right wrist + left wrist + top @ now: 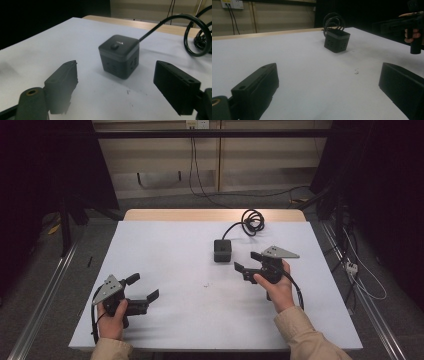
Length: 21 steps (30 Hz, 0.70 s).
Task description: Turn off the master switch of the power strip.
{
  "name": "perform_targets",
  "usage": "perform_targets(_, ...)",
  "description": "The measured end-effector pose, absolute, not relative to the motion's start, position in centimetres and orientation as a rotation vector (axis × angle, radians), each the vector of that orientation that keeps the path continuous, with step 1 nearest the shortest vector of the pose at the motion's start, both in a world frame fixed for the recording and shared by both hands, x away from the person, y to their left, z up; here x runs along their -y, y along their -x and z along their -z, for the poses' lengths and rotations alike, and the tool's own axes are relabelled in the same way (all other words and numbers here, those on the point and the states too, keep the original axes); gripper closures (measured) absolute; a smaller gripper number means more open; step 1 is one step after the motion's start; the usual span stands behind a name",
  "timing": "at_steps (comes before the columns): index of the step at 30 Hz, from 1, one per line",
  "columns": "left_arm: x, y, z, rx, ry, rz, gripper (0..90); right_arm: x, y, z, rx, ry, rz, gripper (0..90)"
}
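Note:
A black cube-shaped power socket (222, 250) sits on the white table (165, 255) right of centre, its black cable (250, 221) coiled behind it. My right gripper (248, 261) is open a short way to the cube's right, jaws facing it with nothing between them. In the right gripper view the cube (119, 56) stands just ahead of the open jaws, with a button on its top and the coiled cable (197, 32) beyond. My left gripper (143, 287) is open and empty near the front left of the table. The left gripper view shows the cube (336, 40) farther off.
A small dark speck (205, 283) lies on the table in front of the cube. A wooden strip (210, 214) edges the table's far side. Metal rails (47, 290) run along the floor on both sides, and loose cables (357, 270) lie at the right.

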<state>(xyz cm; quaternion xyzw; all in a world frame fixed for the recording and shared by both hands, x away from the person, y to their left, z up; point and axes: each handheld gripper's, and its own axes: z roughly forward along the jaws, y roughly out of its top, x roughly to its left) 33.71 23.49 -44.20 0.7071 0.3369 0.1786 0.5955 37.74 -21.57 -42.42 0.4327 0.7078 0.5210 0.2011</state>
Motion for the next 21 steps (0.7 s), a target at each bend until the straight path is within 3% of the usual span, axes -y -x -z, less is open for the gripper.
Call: perform_targets(21, -23.6, -33.6, 44.2, -0.789, -1.641, -0.417, 2.3, 24.1, -34.1, 43.6, -2.003, -1.186, -1.41, 12.5)
